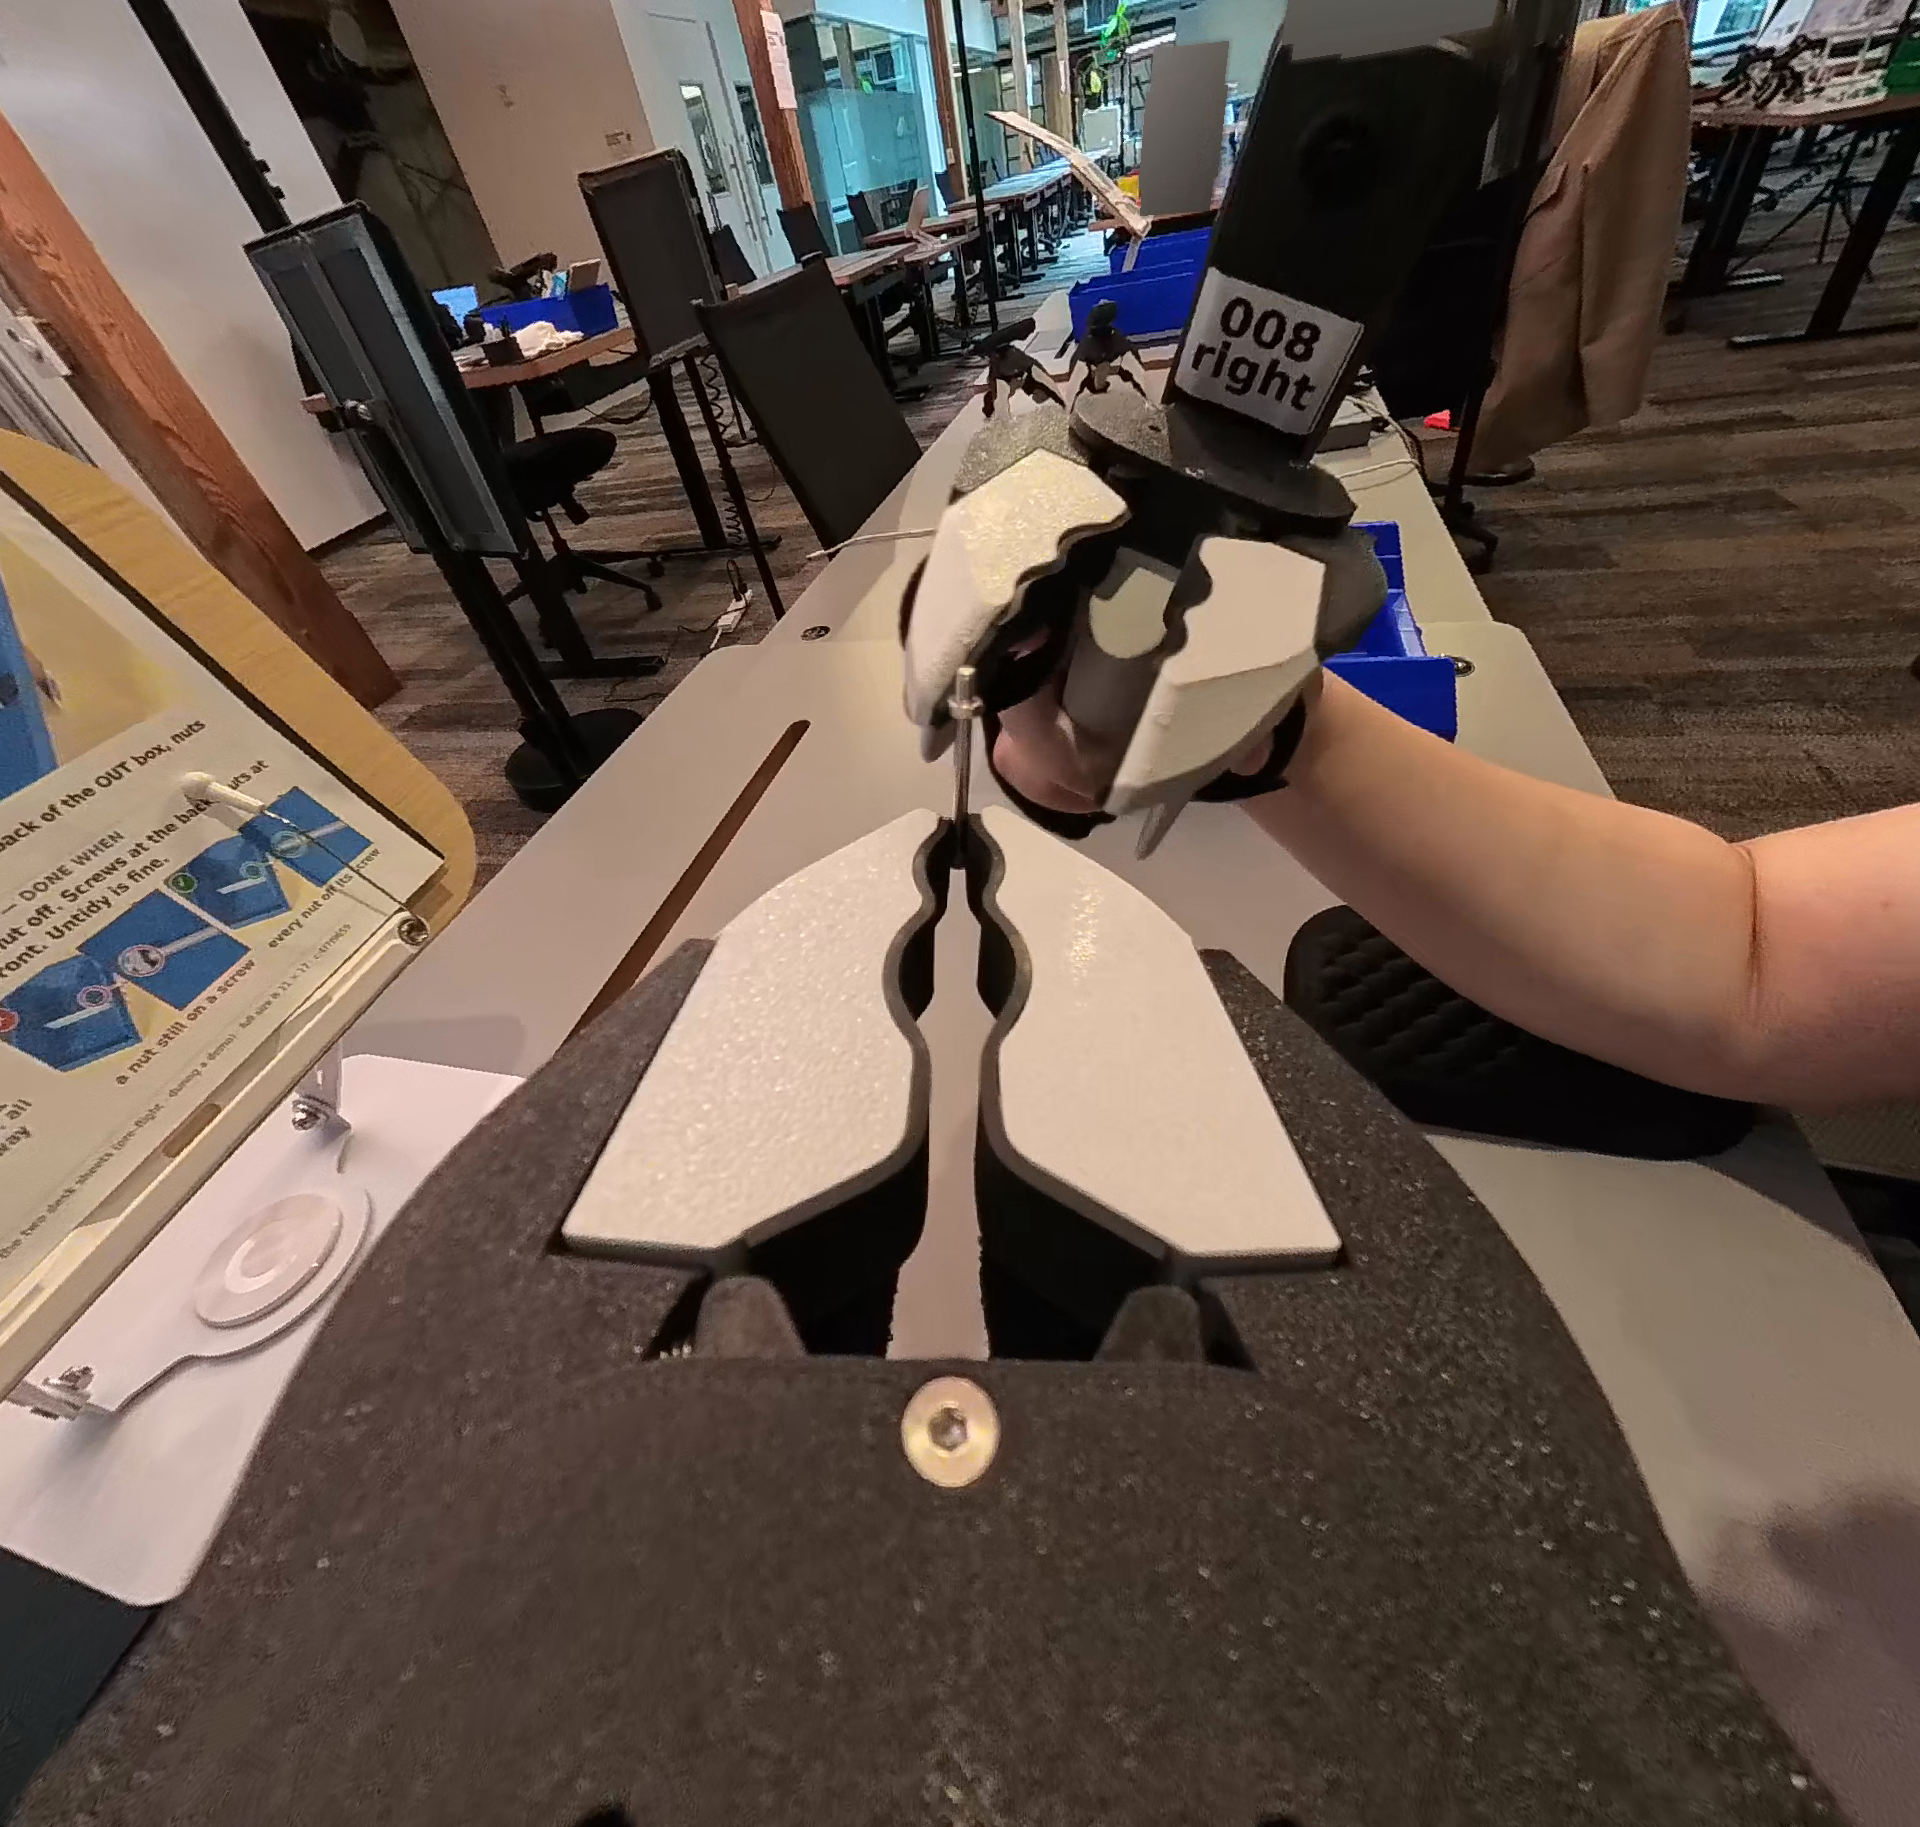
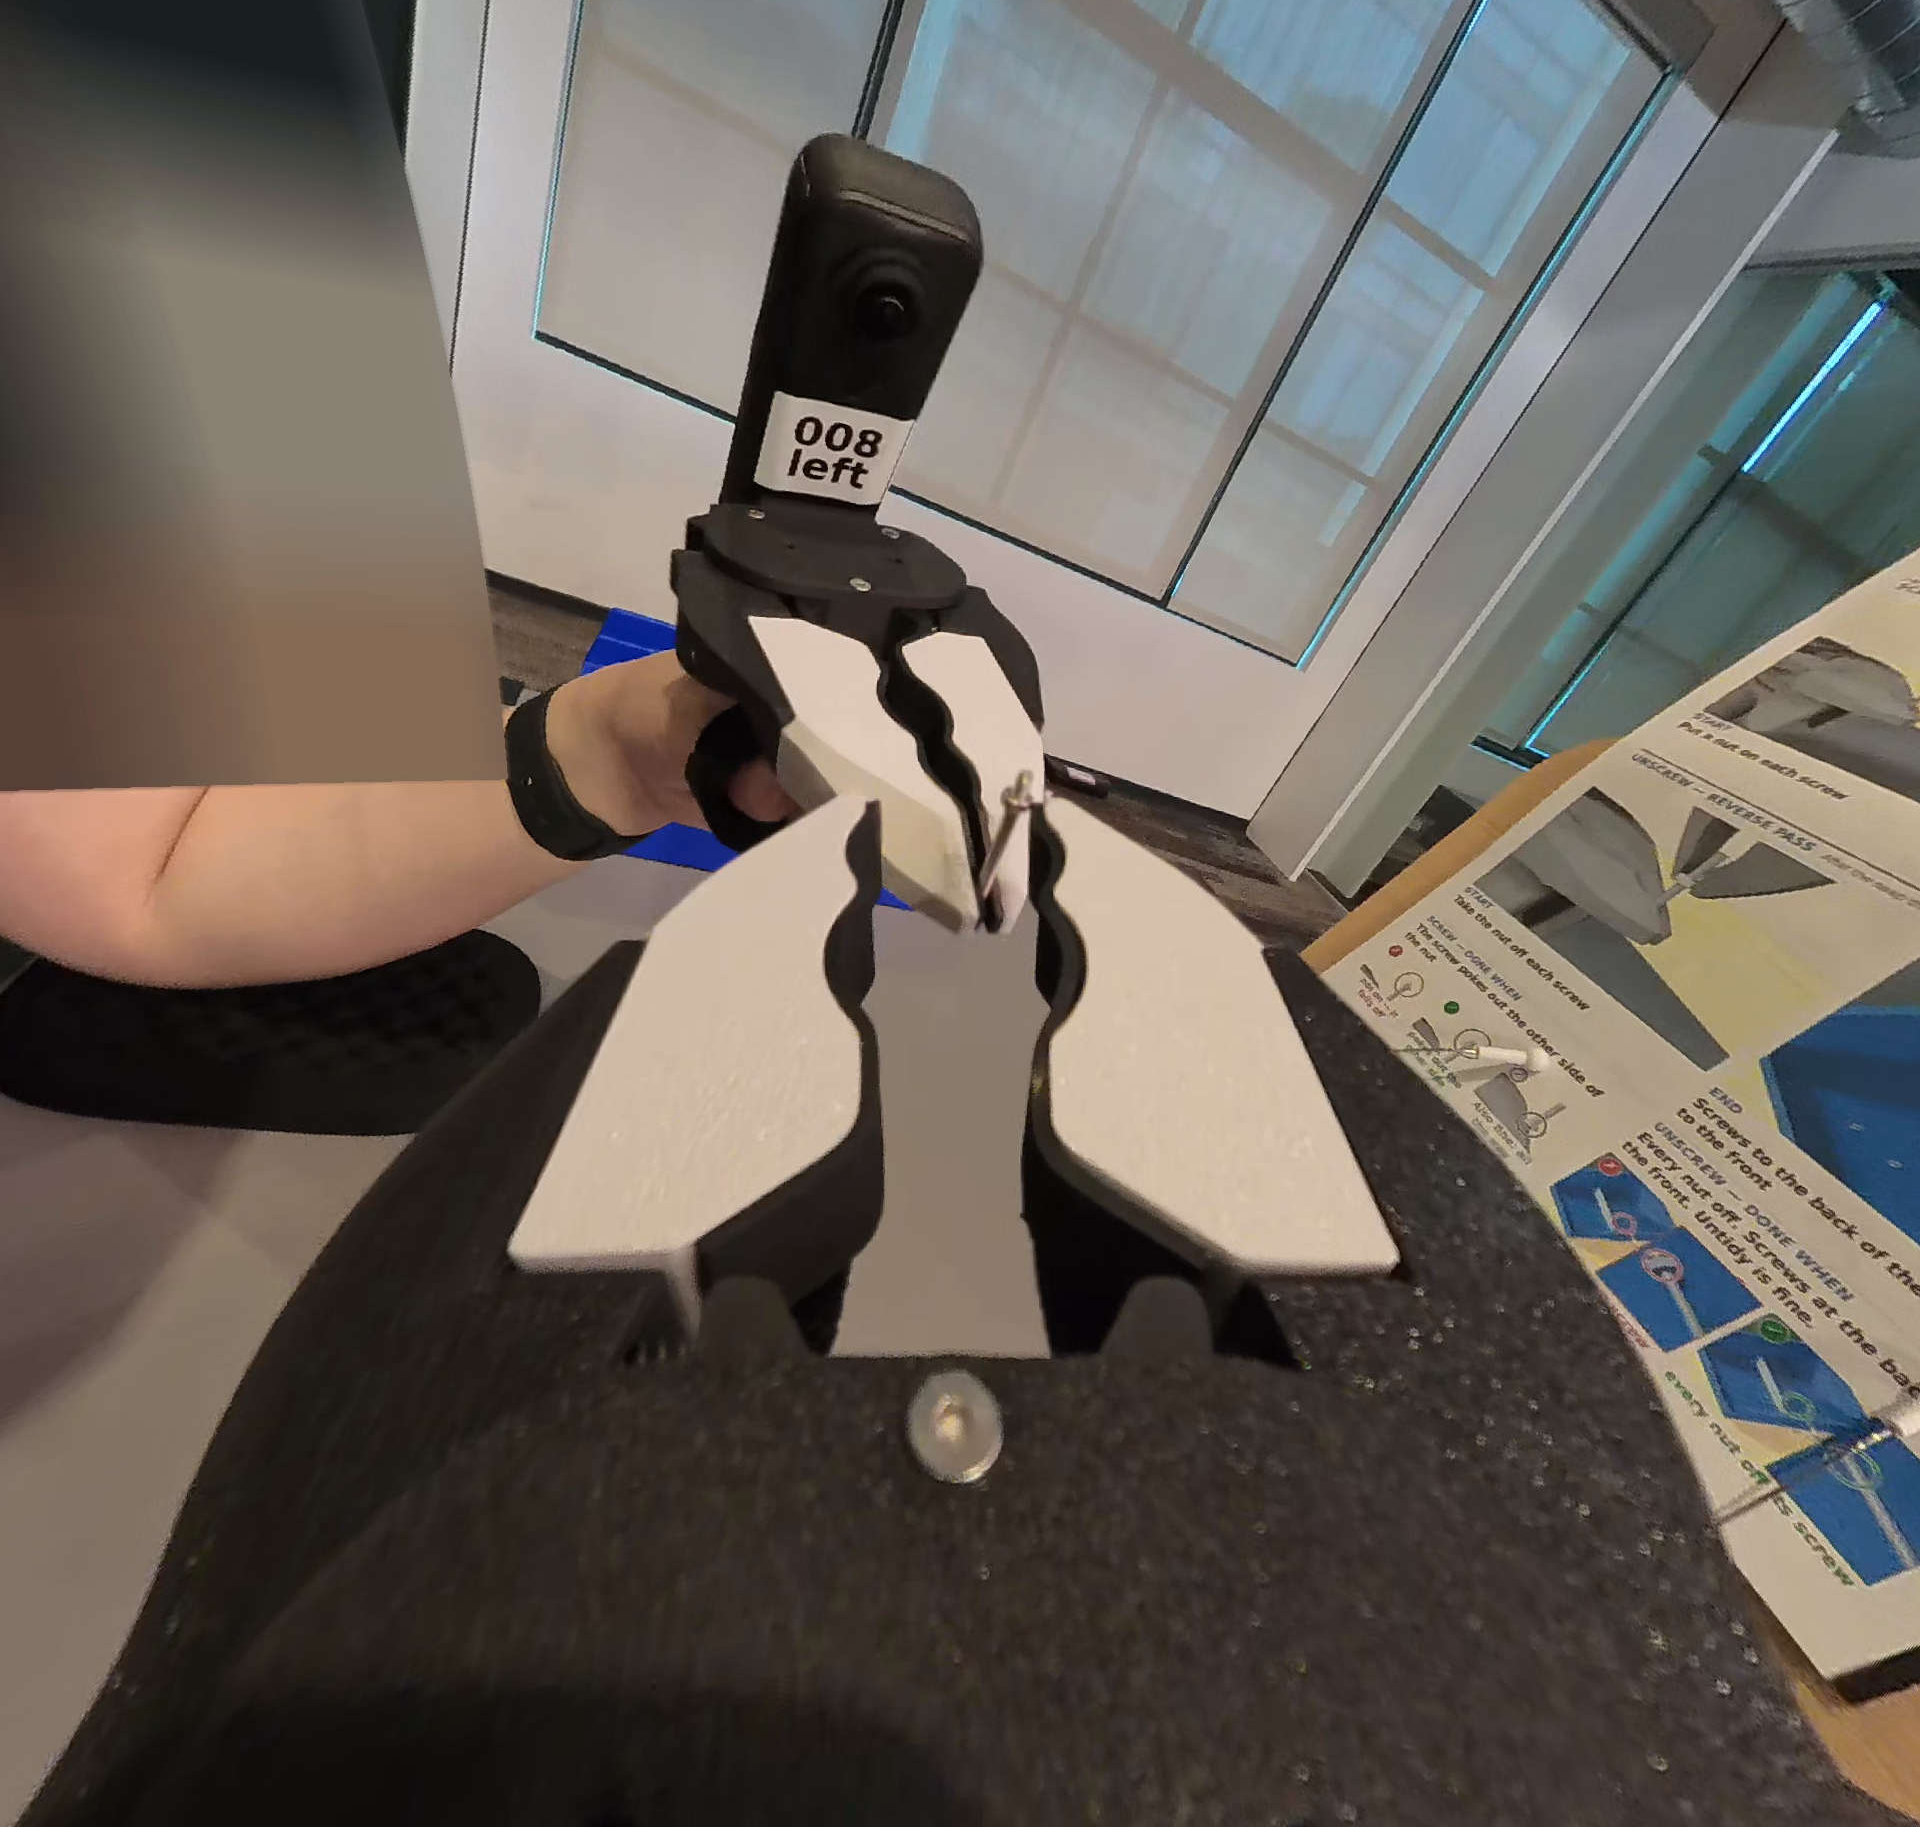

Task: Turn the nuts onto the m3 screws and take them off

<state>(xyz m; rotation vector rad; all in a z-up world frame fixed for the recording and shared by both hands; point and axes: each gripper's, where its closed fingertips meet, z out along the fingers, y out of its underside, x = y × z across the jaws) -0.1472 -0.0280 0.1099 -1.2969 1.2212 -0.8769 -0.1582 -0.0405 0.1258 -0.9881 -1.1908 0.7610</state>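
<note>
Item: left gripper (image 1: 958, 847). Its white fingers are pinched together at the tips on the lower end of a slim screw (image 1: 964, 749), which stands nearly upright out of them, head uppermost. You hold it in the air above the pale table (image 1: 644, 842).

Item: right gripper (image 2: 961, 842). Its jaws stand apart, one to either side of the screw and the left gripper's tips, with nothing held. In the left wrist view one of its fingers (image 1: 997, 593) sits just beside the screw head — touching or not, you cannot tell.

Item: nut. None can be made out on the shank or in either gripper; it may be too small to see or hidden at the pinch point.

Item: instruction board (image 2: 1662, 1102), propped at the table edge near the work, off to one side of both grippers.

Hazards, as judged:
- Grip is on a short length of thin shank. A sideways nudge from your right finger may lever the screw out of line or out of the tips altogether.
- A dropped screw is likely to roll on the smooth table, possibly toward the long slot (image 1: 717, 842) in it.
- Closing the right jaws now would catch the left fingertips as well as the screw — back off first or come in higher.
- If a nut is hidden at the tips, easing the left grip may let it fall.
</note>
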